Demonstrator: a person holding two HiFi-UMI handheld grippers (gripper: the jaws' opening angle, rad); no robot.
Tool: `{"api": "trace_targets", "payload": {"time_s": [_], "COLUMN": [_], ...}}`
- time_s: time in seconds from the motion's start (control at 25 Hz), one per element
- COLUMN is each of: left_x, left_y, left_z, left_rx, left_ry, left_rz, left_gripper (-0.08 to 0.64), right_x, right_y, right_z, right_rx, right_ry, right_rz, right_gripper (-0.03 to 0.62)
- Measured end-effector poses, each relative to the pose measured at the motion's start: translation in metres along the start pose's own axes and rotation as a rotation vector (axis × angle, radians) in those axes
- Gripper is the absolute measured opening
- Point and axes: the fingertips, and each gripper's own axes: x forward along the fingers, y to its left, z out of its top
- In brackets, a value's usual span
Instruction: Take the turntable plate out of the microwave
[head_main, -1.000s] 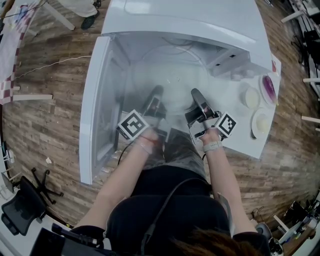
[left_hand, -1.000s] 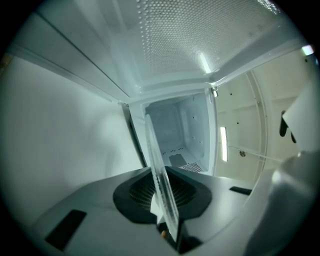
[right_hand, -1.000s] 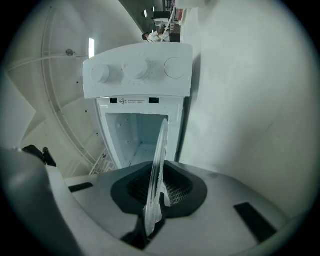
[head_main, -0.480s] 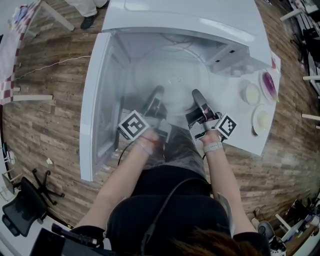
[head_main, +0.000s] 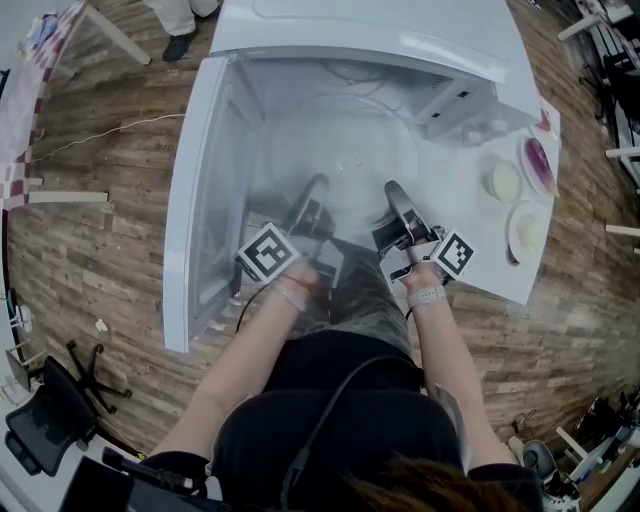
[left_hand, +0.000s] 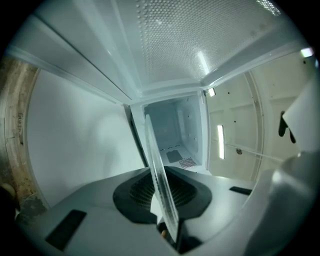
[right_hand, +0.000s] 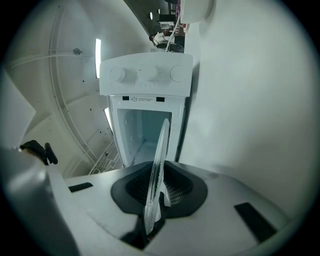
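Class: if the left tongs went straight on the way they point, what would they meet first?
The left tongs clamp the glass turntable plate. Past it, the line runs into the open microwave, probably to its back wall, though depth is unclear.

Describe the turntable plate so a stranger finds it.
Find the white microwave, door open. At its opening, the left gripper and right gripper pinch the near rim of a round plate. Unlike the small dishes beside the microwave, it is clear glass.

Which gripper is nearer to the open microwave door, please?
Left. The left gripper grips the glass plate on the door's side; the right gripper grips it on the far side.
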Motion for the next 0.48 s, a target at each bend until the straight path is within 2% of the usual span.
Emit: {"api": "trace_targets", "payload": {"time_s": [0.48], "left_x": [-0.021], "left_y": [-0.002], "left_z": [-0.020], "left_rx": [0.011], "left_ry": [0.058], "left_rz": [-0.006], "left_gripper": [0.049], "right_x": [-0.032], "right_y": [0.002], "right_z": [-0.016], "right_rx": [0.003], "right_ry": [-0.046], "right_rz": [-0.003], "right_gripper": [0.046]}}
